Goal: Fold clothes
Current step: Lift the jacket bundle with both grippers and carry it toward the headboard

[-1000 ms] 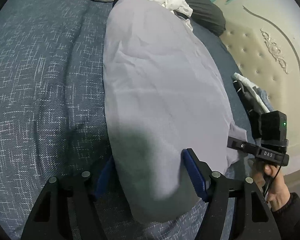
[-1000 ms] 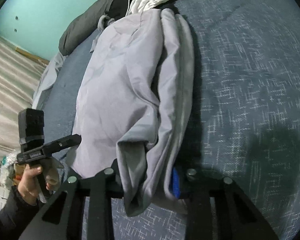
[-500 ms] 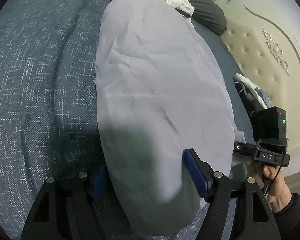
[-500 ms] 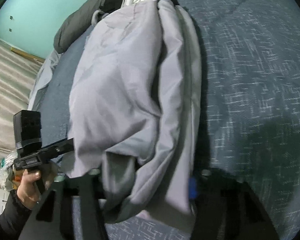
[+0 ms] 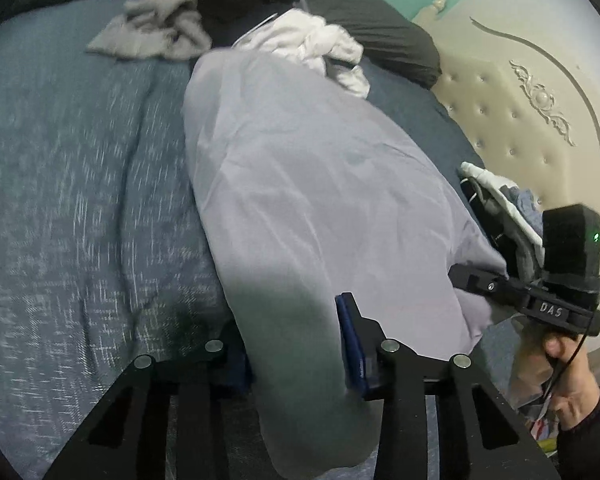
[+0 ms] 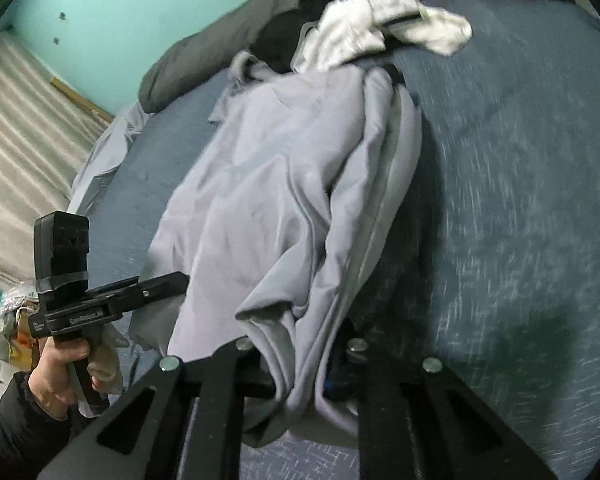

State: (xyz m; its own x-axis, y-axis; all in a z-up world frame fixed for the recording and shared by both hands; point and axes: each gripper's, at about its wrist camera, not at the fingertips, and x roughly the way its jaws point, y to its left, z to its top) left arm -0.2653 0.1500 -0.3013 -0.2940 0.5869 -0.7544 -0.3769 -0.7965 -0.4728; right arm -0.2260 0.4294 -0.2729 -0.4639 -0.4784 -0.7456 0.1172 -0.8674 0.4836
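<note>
The light grey garment [image 5: 312, 200] lay stretched lengthwise on the bed's blue flecked cover [image 5: 68, 200], its near end gathered up into both claws while its far end reached toward a heap of other clothes by the dark pillow [image 5: 384, 28]. The left claw [image 5: 296, 352] had its blue-padded fingers [image 5: 352, 344] spread on either side of a thick fold of the cloth, which bulged between them and hung down past them; whether the pads actually pressed it could not be told. The right claw [image 6: 300, 364] pinched a bunched, layered corner of the same garment [image 6: 284, 200], the folds draped over and between its black fingers. Seen from the left, the right hand [image 5: 572, 380], in a dark sleeve, gripped its handle beside the garment's edge, near the cream tufted headboard [image 5: 512, 120]. Seen from the right, the left hand [image 6: 60, 372] clutched its own handle low at the bed's side, a pale scrap of fabric caught under the fingers. A white garment [image 5: 316, 48] and a crumpled grey one [image 5: 156, 28] lay at the far end, the white one touching the grey cloth's top edge.
</note>
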